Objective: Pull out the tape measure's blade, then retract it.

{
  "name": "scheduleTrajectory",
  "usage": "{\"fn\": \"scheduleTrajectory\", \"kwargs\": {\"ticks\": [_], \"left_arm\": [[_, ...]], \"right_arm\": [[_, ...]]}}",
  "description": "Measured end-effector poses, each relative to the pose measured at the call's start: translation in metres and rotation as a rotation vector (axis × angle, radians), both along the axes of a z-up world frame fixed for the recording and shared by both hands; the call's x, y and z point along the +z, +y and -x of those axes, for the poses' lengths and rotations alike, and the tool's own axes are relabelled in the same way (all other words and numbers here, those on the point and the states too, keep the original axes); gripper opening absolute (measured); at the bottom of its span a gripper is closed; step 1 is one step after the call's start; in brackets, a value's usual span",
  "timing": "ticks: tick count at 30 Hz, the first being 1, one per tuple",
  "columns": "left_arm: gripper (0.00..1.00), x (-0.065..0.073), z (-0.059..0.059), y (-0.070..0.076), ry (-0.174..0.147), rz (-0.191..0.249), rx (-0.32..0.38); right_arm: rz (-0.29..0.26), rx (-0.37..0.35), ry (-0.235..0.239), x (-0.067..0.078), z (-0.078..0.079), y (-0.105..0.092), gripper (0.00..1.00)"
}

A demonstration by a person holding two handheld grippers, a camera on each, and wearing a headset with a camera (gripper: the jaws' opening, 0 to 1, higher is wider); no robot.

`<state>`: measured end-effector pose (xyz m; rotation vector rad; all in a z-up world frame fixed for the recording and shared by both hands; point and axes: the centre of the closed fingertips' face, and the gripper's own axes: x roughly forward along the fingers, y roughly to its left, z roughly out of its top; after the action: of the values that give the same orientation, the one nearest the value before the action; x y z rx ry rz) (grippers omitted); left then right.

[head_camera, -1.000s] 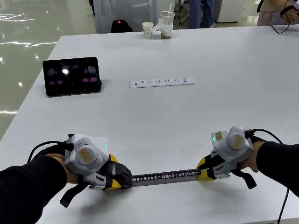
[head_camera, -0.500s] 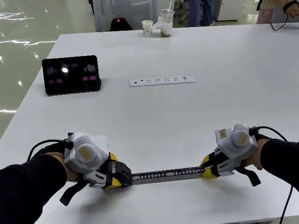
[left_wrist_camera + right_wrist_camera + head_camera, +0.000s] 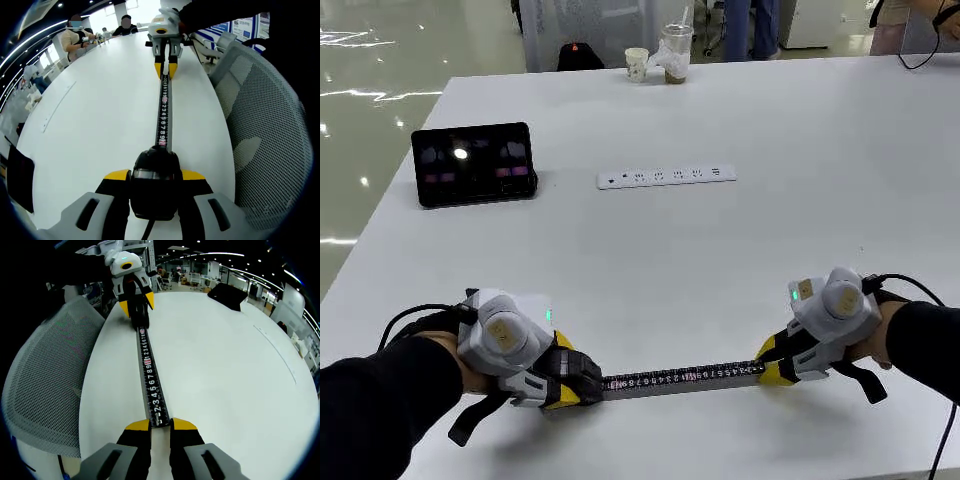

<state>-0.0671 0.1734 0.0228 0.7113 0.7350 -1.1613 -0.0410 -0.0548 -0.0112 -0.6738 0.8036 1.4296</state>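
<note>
Pull-out step, and well into it. Left gripper (image 3: 565, 378) sat at the near left of the white table (image 3: 740, 250), jaws clamped round the black tape measure case (image 3: 154, 186). The case filled the gap btwn the yellow tips and rested on the tabletop. Blade (image 3: 678, 377) ran flat along the near edge, left to right, numbers up, straight, no kink. Right gripper (image 3: 160, 425) was at the near right, jaws narrow, pinching the blade's end w/ the low numbers just ahead of the tips. Tablet (image 3: 473, 163) and power strip (image 3: 666, 176) lay farther back, well apart from the work.

Judgement: extension prob near done, retract not yet begun. Next move called for the right gripper to walk the end back left toward the case, in line w/ the blade and low to the table, while the left held the case steady. Letting go early risked a snap-back.
</note>
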Motion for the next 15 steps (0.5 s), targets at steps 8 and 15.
{"fn": "scheduleTrajectory", "kwargs": {"ticks": [8,15], "left_arm": [[0.31,0.0001,0.0005,-0.0004,0.001,0.003,0.001],[0.31,-0.0002,-0.0003,-0.0005,0.004,0.003,0.001]], "right_arm": [[0.002,-0.008,0.004,0.0006,-0.0004,-0.0056,0.1],[0.004,-0.011,0.001,0.0008,-0.0018,-0.0093,0.1]]}}
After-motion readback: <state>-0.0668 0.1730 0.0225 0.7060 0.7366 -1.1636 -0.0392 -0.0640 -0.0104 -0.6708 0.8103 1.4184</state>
